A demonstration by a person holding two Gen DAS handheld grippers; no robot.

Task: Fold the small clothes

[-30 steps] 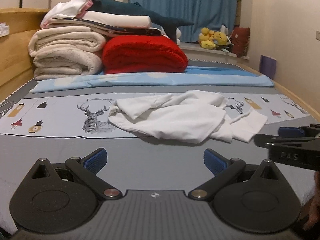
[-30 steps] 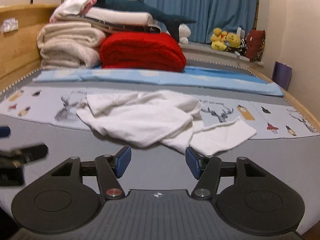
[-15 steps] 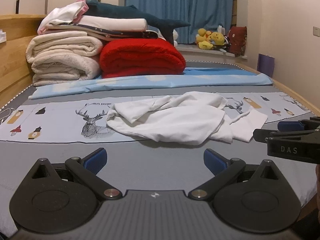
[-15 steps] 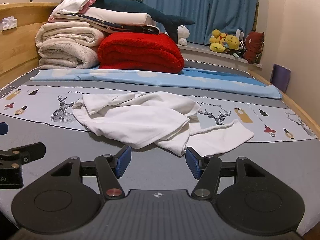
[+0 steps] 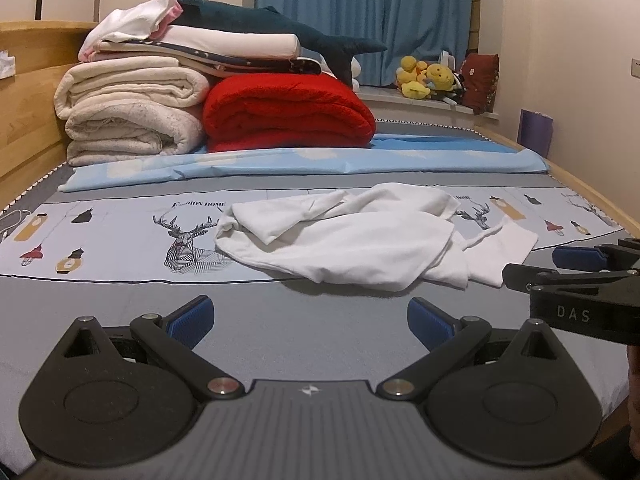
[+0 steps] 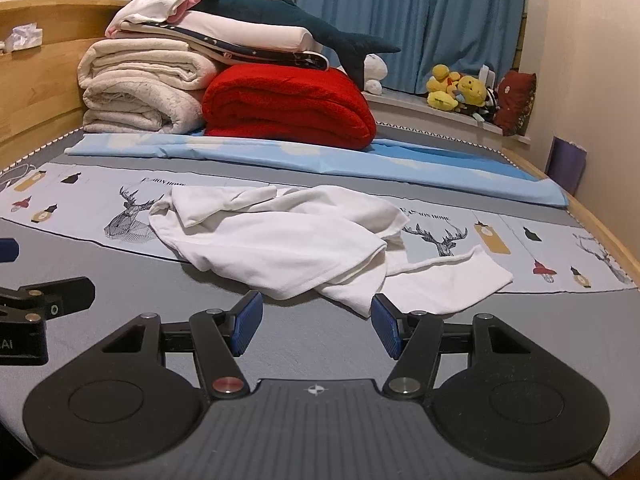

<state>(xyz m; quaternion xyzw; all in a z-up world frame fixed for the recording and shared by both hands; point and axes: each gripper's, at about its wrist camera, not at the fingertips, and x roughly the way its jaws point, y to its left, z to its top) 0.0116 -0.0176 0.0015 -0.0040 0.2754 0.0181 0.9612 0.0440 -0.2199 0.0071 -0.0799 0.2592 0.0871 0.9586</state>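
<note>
A crumpled white garment [image 5: 352, 236] [image 6: 280, 248] lies on the bed, across a printed deer-pattern strip. My left gripper [image 5: 310, 318] hovers over the grey sheet just short of the garment, open, nothing between its blue pads. My right gripper [image 6: 316, 324] is open too, its fingertips close to the garment's near edge, touching nothing. In the left wrist view the right gripper's body [image 5: 580, 280] shows at the right edge. The left gripper's body [image 6: 36, 300] appears at the left edge of the right wrist view.
Folded cream blankets [image 5: 128, 112], a red blanket [image 5: 288, 114] and a plush shark [image 5: 272, 28] are stacked at the head of the bed. A wooden bed frame [image 6: 36, 92] runs along the left. Plush toys [image 5: 428, 78] sit by a blue curtain [image 5: 364, 12].
Both grippers have dropped slightly and come closer to the garment; it now sits larger in both views. Neither gripper's fingers have moved.
</note>
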